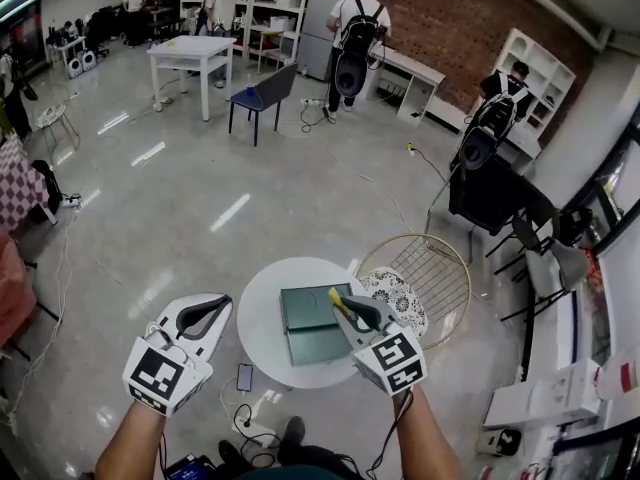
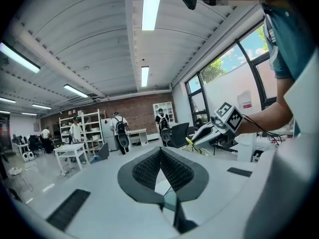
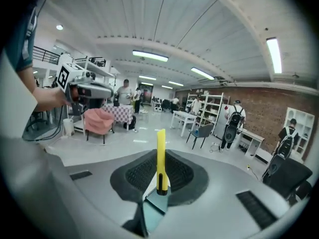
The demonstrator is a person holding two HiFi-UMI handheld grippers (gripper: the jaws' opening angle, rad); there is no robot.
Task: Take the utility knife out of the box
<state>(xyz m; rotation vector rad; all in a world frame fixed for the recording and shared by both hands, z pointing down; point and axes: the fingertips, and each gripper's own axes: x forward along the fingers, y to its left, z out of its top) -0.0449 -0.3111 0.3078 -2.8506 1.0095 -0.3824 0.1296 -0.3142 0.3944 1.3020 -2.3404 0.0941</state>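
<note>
A dark green box (image 1: 310,325) lies flat on the small round white table (image 1: 262,338). My right gripper (image 1: 345,308) hangs over the box's right part, shut on a yellow utility knife (image 1: 337,300). In the right gripper view the knife (image 3: 161,156) stands upright between the pads of the right gripper (image 3: 159,176), its tip pointing away, with the box (image 3: 151,205) showing below. My left gripper (image 1: 203,317) is shut and holds nothing, just left of the table's edge. Its pads (image 2: 149,168) meet in the left gripper view, where the right gripper (image 2: 212,130) and knife (image 2: 193,143) show at the right.
A gold wire chair (image 1: 432,268) with a patterned cushion (image 1: 402,299) stands against the table's right side. A phone (image 1: 244,377) lies at the table's near left edge, with cables on the floor below. Farther off are a blue chair (image 1: 265,93), a white table (image 1: 190,53) and several people.
</note>
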